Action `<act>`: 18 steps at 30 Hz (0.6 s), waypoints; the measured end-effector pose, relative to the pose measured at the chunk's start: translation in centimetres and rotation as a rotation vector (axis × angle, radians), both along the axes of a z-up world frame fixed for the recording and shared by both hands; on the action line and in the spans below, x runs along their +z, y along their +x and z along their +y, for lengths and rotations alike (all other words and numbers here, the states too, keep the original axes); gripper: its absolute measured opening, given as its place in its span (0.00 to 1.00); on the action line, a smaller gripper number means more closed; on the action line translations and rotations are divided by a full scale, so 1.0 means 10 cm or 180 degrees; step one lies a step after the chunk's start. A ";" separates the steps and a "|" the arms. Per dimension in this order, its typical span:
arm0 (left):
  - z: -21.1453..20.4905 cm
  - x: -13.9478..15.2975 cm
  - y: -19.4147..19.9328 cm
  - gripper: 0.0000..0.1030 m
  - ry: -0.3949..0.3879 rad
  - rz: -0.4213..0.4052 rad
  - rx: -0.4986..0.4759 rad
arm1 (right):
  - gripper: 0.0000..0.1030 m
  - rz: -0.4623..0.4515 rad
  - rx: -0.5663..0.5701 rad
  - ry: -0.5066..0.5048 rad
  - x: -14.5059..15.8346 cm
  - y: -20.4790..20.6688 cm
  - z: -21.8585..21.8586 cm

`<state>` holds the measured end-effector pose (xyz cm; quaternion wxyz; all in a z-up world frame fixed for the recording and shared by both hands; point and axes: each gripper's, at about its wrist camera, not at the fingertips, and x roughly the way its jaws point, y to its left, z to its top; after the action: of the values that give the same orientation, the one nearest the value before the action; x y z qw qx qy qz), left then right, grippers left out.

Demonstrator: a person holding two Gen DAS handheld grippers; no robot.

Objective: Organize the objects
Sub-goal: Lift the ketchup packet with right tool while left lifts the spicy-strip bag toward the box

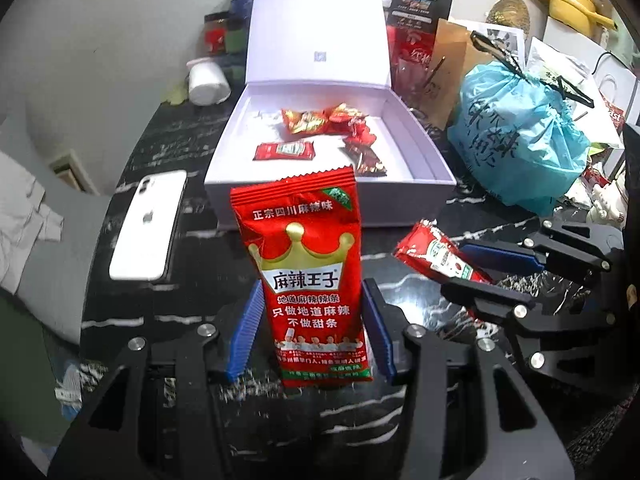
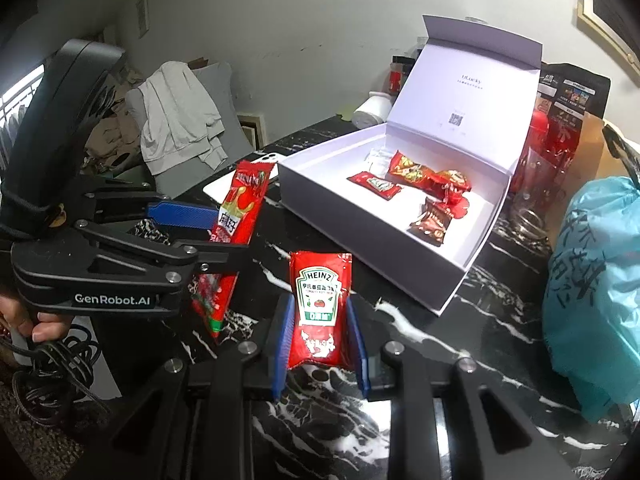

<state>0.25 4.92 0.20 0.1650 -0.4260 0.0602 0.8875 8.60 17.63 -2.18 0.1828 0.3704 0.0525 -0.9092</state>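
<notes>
My left gripper [image 1: 312, 332] is shut on a red spicy-strip snack packet [image 1: 304, 264] with a gold crown, held upright above the black marble table, just in front of the open white box [image 1: 436, 168]. My right gripper [image 2: 318, 340] is shut on a red Heinz ketchup sachet [image 2: 318, 304], held upright near the box [image 2: 452, 284]. In the box lie a ketchup sachet [image 1: 285, 149] and several red and brown snack packets [image 1: 320, 118]. The right gripper [image 1: 480, 276] with its sachet [image 1: 440, 258] shows at right in the left wrist view. The left gripper [image 2: 216, 232] with the snack packet [image 2: 236, 216] shows at left in the right wrist view.
A white phone [image 1: 150, 226] lies left of the box. A blue plastic bag [image 1: 520, 136] stands right of it. Jars, a white roll [image 1: 208, 80], a brown paper bag [image 1: 452, 68] and dark snack bags stand behind. A chair with clothes [image 2: 180, 120] is beyond the table's left edge.
</notes>
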 end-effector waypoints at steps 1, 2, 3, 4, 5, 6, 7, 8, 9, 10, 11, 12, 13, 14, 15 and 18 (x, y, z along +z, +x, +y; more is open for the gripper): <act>0.00 0.03 -0.01 0.46 0.0007 0.0027 -0.0016 | 0.25 0.0005 -0.0005 -0.0011 0.02 -0.02 0.01; 0.01 0.06 -0.03 0.46 0.0016 0.0049 -0.0029 | 0.25 0.0010 -0.0005 -0.0017 0.02 -0.03 0.02; 0.01 0.08 -0.04 0.46 0.0025 0.0067 -0.0040 | 0.25 0.0015 -0.0008 -0.0031 0.04 -0.05 0.03; 0.01 0.11 -0.07 0.45 0.0035 0.0085 -0.0048 | 0.25 0.0021 -0.0010 -0.0046 0.06 -0.07 0.04; 0.01 0.12 -0.08 0.45 0.0044 0.0096 -0.0053 | 0.25 0.0031 -0.0012 -0.0053 0.08 -0.09 0.05; 0.01 0.14 -0.10 0.44 0.0055 0.0106 -0.0061 | 0.25 0.0043 -0.0013 -0.0055 0.10 -0.09 0.06; 0.01 0.16 -0.13 0.42 0.0067 0.0114 -0.0063 | 0.25 0.0055 -0.0013 -0.0054 0.11 -0.11 0.06; 0.01 0.17 -0.15 0.41 0.0073 0.0121 -0.0068 | 0.25 0.0068 -0.0011 -0.0049 0.13 -0.14 0.07; 0.01 0.17 -0.16 0.38 0.0082 0.0126 -0.0077 | 0.25 0.0074 -0.0010 -0.0045 0.14 -0.16 0.08; 0.02 0.18 -0.18 0.33 0.0097 0.0132 -0.0084 | 0.25 0.0082 -0.0009 -0.0046 0.15 -0.18 0.08; 0.02 0.19 -0.20 0.33 0.0111 0.0143 -0.0096 | 0.25 0.0083 -0.0008 -0.0047 0.16 -0.21 0.09; 0.03 0.20 -0.21 0.33 0.0117 0.0163 -0.0098 | 0.25 0.0085 -0.0009 -0.0047 0.17 -0.22 0.09; 0.03 0.20 -0.23 0.33 0.0125 0.0168 -0.0108 | 0.25 0.0088 -0.0008 -0.0046 0.17 -0.24 0.10; 0.04 0.20 -0.25 0.33 0.0138 0.0169 -0.0121 | 0.25 0.0087 -0.0007 -0.0041 0.17 -0.26 0.10; 0.05 0.19 -0.27 0.33 0.0146 0.0168 -0.0128 | 0.25 0.0088 -0.0006 -0.0039 0.18 -0.28 0.11; 0.07 0.06 -0.40 0.33 0.0090 0.0076 -0.0076 | 0.25 0.0056 -0.0015 -0.0048 0.15 -0.33 0.11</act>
<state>-3.71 5.63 0.84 0.1809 -0.4123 0.0548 0.8912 5.31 18.77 -0.64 0.1829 0.3611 0.0464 -0.9132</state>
